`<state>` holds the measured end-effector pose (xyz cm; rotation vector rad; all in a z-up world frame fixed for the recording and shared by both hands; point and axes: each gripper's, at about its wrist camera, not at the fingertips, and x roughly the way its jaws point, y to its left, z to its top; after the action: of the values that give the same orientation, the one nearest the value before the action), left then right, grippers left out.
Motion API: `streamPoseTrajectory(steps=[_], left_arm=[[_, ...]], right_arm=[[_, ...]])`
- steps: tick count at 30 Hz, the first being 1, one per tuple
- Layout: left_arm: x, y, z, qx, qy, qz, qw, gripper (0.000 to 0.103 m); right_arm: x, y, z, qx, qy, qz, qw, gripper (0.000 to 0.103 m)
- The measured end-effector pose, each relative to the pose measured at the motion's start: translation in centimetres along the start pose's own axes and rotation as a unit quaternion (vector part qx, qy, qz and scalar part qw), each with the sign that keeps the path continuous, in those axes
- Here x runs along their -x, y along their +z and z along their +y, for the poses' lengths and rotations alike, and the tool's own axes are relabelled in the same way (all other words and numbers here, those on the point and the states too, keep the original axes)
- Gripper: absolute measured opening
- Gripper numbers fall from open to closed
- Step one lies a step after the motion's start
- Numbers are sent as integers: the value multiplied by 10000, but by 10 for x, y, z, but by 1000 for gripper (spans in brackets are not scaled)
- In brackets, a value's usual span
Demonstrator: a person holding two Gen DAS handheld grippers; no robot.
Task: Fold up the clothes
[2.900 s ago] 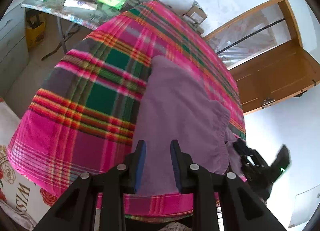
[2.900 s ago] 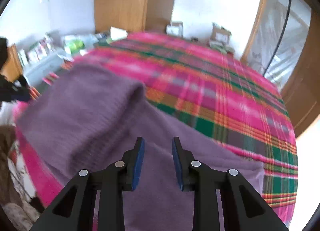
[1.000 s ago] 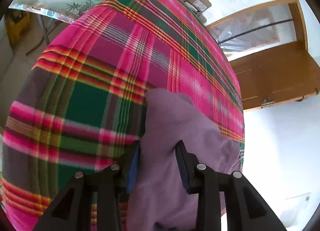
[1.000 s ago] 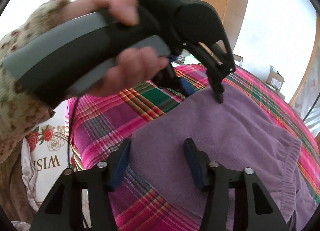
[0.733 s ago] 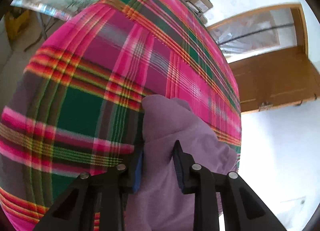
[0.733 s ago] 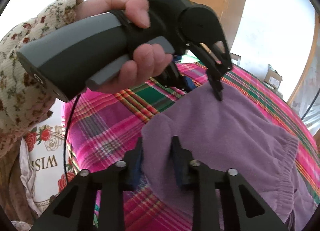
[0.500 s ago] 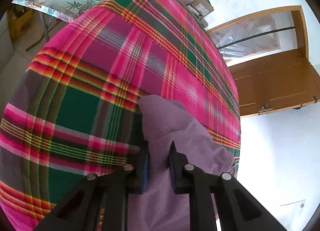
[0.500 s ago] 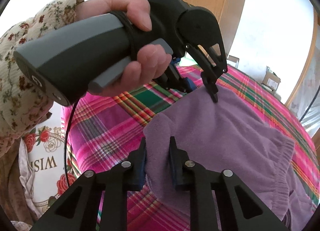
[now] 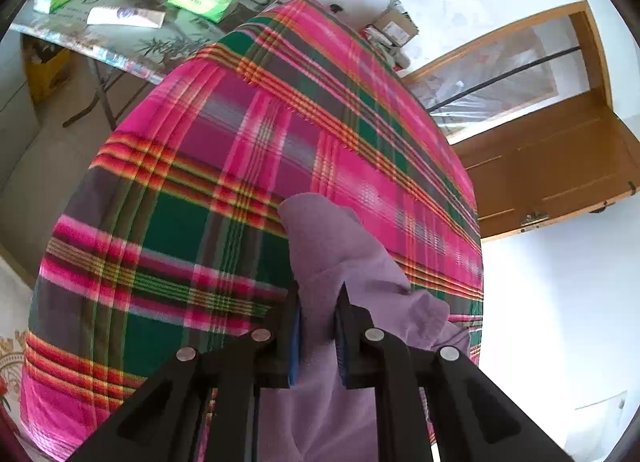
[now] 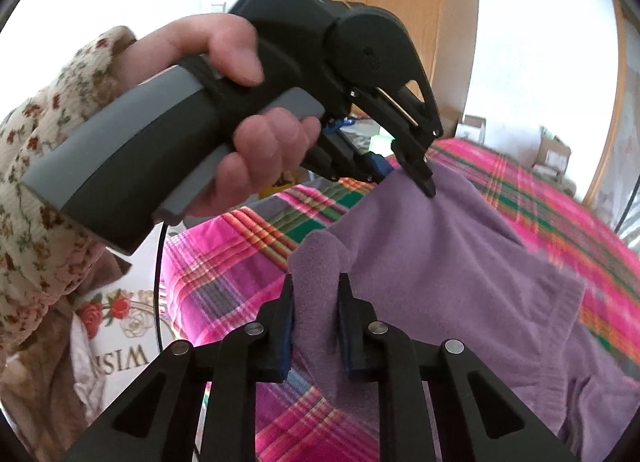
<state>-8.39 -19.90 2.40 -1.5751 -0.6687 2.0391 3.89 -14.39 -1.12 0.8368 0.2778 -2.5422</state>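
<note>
A purple fleece garment (image 9: pixel 332 246) lies on the pink and green plaid bed cover (image 9: pixel 248 166). My left gripper (image 9: pixel 318 294) is shut on one corner of it, lifting the cloth off the bed. In the right wrist view the same purple garment (image 10: pixel 440 262) is pinched at another corner by my right gripper (image 10: pixel 316 286), also shut. That view shows the left gripper (image 10: pixel 408 178) from the side, held by a hand (image 10: pixel 256 142) in a floral sleeve, gripping the far corner. The elastic waistband (image 10: pixel 560 302) sits to the right.
A folding table (image 9: pixel 132 26) with green packets stands beyond the bed's far left corner. A wooden door (image 9: pixel 552 158) and cardboard boxes (image 9: pixel 392 22) lie past the bed. A rose-print cloth (image 10: pixel 116 326) hangs at the bed's near side.
Both grippers closed from open onto corners of the purple garment. The held corners have since risen off the bed, and the cloth now hangs between the grippers.
</note>
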Motion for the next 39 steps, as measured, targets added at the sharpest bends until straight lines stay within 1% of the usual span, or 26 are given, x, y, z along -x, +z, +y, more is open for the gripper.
streamPoseTrajectory(steps=[2,5,7,15,21,25,30,39], left_arm=[[3,-1,-8,-61,27,-47,10000,15],[12,-2,-26,-229,71,-143,9996,15],[16,-4,-42,-357,98,-195,9991,15],[22,-15,-102,-648,-33,-262,9976,15],[25,-24,-146,-866,-139,-301,9957,15],[17,-30,-177,-1060,-239,-248,9938,15],[5,-38,-211,-1271,-386,-117,9911,15],[-33,-54,-264,-1637,-487,271,9849,15]], right_arm=[[9,0,-2,-24,8,-77,10000,18],[42,-6,11,-1,-65,-319,9995,18],[54,-5,14,-69,-68,-439,9990,18],[110,-6,-15,-520,-188,-949,9940,18],[147,-7,-37,-856,-355,-1204,9884,18],[171,-9,-51,-1079,-467,-1364,9837,18],[192,-19,-69,-1315,-719,-1462,9778,18],[228,-42,-105,-1759,-1154,-1600,9644,18]])
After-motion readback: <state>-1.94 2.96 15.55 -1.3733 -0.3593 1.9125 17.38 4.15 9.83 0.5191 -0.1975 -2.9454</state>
